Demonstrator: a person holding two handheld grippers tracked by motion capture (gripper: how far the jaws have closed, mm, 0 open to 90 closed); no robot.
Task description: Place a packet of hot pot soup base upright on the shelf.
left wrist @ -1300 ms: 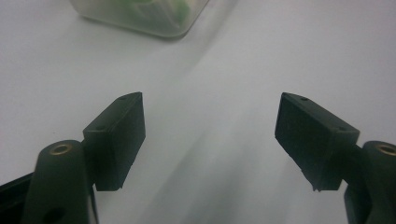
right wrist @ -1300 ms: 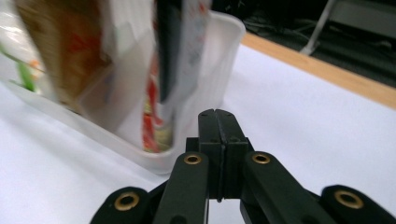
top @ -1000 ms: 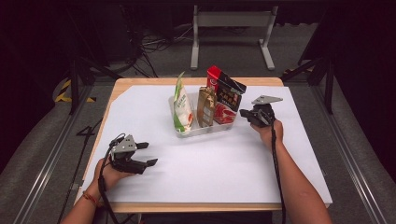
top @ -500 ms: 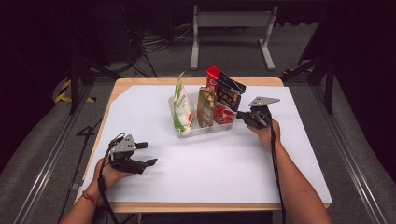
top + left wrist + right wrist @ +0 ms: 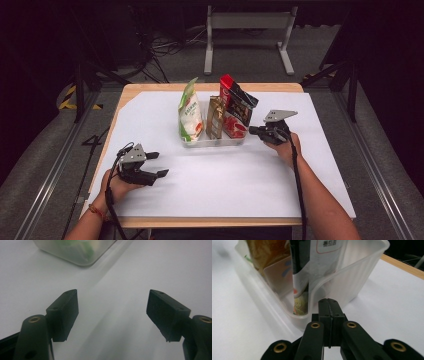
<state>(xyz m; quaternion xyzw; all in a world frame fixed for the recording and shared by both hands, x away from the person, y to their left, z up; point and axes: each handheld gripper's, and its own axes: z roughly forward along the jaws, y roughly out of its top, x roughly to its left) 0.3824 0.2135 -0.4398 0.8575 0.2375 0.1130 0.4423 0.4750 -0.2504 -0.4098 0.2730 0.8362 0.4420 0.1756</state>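
Observation:
A clear plastic bin (image 5: 215,143) stands mid-table holding a green-and-white bag (image 5: 191,117), a gold bag (image 5: 216,117) and a red-and-black bag (image 5: 236,110), all upright. My right gripper (image 5: 251,130) is shut with nothing between its jaws, its tips at the bin's right end. In the right gripper view the closed tips (image 5: 329,301) sit right by the bin's rounded wall (image 5: 347,282); I cannot tell whether they touch. My left gripper (image 5: 161,164) rests open at the near left, and the left gripper view has its jaws (image 5: 112,302) wide apart over bare paper.
White paper (image 5: 225,180) covers the wooden table (image 5: 150,88). A metal stand (image 5: 247,22) and cables lie on the floor beyond the far edge. A corner of the bin (image 5: 75,252) lies ahead of the left gripper.
My right gripper has edged slightly left, closer to the bin's end. The left gripper has stayed put.

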